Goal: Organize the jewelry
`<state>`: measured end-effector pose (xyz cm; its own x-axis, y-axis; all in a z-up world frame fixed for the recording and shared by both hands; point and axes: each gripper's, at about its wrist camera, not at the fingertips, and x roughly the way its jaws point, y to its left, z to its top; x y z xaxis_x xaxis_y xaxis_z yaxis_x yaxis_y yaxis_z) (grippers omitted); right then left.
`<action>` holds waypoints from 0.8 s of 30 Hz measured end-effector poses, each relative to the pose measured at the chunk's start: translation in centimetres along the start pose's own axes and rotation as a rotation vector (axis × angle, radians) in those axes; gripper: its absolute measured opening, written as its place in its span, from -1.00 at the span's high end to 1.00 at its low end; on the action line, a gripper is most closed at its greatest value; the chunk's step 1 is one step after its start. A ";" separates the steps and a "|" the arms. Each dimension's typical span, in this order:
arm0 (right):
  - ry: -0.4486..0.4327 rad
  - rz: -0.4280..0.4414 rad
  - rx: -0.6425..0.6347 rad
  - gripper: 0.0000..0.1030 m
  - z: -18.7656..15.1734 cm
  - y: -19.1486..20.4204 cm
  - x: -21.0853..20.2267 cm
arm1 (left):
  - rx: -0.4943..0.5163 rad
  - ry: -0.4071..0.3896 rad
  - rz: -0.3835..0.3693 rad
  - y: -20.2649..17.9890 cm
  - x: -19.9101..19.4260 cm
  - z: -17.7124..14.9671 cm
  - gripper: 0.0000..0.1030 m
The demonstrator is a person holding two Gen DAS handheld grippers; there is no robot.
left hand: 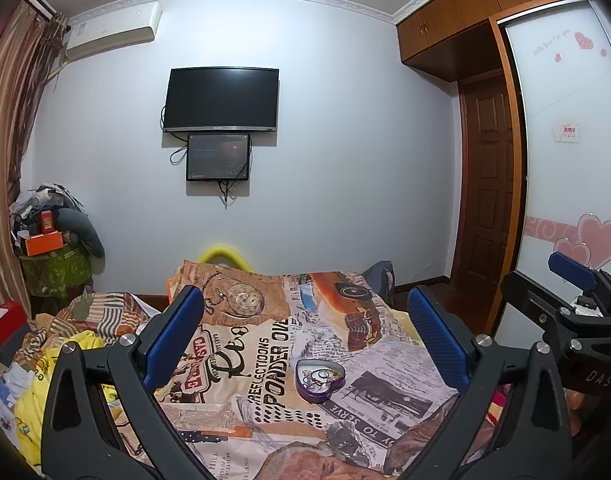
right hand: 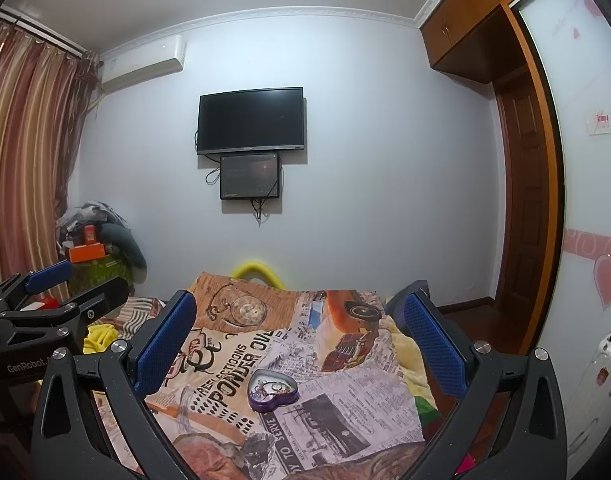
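A purple heart-shaped tin (left hand: 320, 379) lies open on the printed bedspread (left hand: 265, 344), with a tangle of small jewelry inside. It also shows in the right wrist view (right hand: 272, 389). My left gripper (left hand: 305, 336) is open and empty, held above the bed with the tin between and beyond its blue pads. My right gripper (right hand: 301, 340) is open and empty too, at a similar distance from the tin. Each gripper shows at the edge of the other's view: the right one (left hand: 573, 280) and the left one (right hand: 49, 284).
A wall TV (left hand: 221, 99) and a smaller screen (left hand: 218, 157) hang ahead. Clutter and an orange box (left hand: 44, 243) are piled at the left by the curtain. A yellow cloth (left hand: 37, 392) lies on the bed's left. A wardrobe (left hand: 565, 168) and door (left hand: 487, 184) stand right.
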<state>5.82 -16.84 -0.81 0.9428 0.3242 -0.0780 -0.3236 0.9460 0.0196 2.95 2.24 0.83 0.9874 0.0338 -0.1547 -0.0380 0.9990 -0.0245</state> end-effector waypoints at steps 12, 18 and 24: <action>0.006 0.000 0.010 -1.00 -0.1 -0.2 -0.1 | -0.005 0.002 -0.009 -0.2 0.1 0.1 -0.99; 0.006 -0.002 0.012 -1.00 -0.1 -0.3 -0.1 | -0.009 0.012 -0.020 -0.3 0.2 0.1 -0.99; 0.006 -0.005 0.015 -1.00 0.0 -0.4 -0.1 | -0.011 0.020 -0.032 -0.3 0.2 0.2 -0.99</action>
<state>5.84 -17.23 -0.83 0.9440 0.3190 -0.0846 -0.3172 0.9477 0.0345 3.23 1.96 1.03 0.9848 0.0008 -0.1735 -0.0080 0.9991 -0.0408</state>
